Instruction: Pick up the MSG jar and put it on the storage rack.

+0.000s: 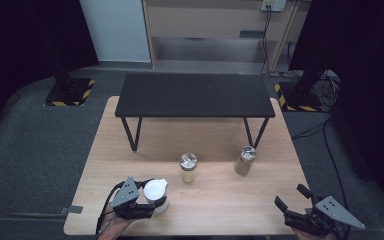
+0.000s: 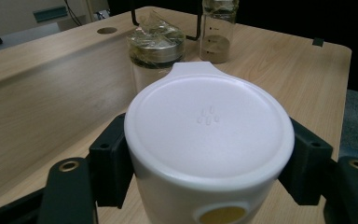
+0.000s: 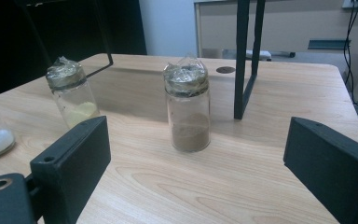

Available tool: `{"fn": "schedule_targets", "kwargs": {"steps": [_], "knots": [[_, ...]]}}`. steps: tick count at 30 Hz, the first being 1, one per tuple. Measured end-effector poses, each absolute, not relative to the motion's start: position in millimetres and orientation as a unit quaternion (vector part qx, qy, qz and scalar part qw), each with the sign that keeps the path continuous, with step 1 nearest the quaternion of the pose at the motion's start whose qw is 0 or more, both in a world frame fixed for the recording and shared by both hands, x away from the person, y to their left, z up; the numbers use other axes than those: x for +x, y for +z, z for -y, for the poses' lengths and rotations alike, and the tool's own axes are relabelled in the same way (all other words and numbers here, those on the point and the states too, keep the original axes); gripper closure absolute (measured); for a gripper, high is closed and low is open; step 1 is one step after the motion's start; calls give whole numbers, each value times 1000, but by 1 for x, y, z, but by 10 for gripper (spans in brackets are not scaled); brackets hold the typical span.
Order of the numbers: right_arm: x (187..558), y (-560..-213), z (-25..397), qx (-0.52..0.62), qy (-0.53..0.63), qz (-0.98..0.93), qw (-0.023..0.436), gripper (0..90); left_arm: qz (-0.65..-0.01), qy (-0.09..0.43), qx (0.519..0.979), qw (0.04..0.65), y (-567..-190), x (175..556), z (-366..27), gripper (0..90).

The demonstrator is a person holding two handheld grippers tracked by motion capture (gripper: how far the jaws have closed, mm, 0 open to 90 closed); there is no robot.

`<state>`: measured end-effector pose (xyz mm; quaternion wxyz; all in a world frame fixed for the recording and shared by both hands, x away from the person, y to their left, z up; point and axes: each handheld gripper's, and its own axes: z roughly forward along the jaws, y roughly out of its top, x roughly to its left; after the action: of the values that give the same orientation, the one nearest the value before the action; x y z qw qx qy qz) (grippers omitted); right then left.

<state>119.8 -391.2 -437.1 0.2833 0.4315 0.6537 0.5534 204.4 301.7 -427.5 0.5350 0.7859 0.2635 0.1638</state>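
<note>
Left gripper (image 1: 147, 207) fingers clamp the white lidded cup (image 1: 156, 195) near the worktop's (image 1: 220, 210) front-left edge; right gripper (image 1: 292, 202) fingers spread empty at front-right corner, facing brown-powder jar (image 3: 187, 108); grasp step apparently done; next likely lifting cup upright.

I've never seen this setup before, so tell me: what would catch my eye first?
The white lidded container at the table's near left edge, clamped between the left tongs. Next, two foil-capped glass jars mid-table: one with pale powder, one with brown powder. The right tongs gape open at the near right; a black stand spans the far side.
</note>
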Motion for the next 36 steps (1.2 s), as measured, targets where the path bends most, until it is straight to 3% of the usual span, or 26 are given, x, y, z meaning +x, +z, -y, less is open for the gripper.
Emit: {"fn": "schedule_targets", "kwargs": {"steps": [9,36], "knots": [[120,-437,391,432,552,-654,284,68,-252,153,780,552,-411,209,-310,300],[122,-438,391,432,554,-654,280,58,-195,126,802,550,-309,248,-327,301]]}}
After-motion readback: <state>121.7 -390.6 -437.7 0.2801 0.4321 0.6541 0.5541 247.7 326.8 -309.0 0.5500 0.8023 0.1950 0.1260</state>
